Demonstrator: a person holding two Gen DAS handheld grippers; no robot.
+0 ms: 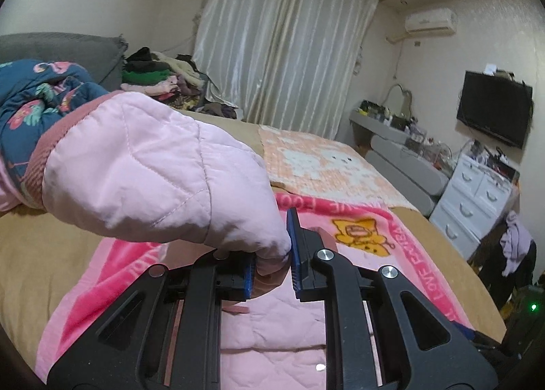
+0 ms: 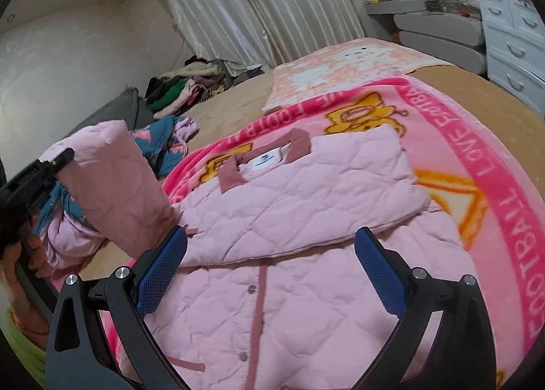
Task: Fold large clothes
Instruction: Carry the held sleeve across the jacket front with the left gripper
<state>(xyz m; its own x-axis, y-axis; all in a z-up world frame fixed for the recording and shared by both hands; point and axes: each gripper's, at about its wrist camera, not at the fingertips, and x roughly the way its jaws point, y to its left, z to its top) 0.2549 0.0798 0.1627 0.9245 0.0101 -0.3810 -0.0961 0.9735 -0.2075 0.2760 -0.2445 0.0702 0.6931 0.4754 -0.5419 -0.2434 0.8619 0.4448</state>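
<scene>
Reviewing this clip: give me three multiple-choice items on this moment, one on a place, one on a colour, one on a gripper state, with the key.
1. Where does the pink quilted jacket lie?
A. on the pink blanket
B. on the white drawers
C. on the clothes pile

2. What colour is the jacket's collar trim?
A. green
B. dusty rose
C. navy

3. What is the left gripper doing?
A. hanging open
B. shut on a sleeve
C. shut on a blanket corner

Key: 1 A, the pink blanket shows all round it; 2 B, rose band around the label; 3 B, the lifted sleeve runs into its blue pads.
</scene>
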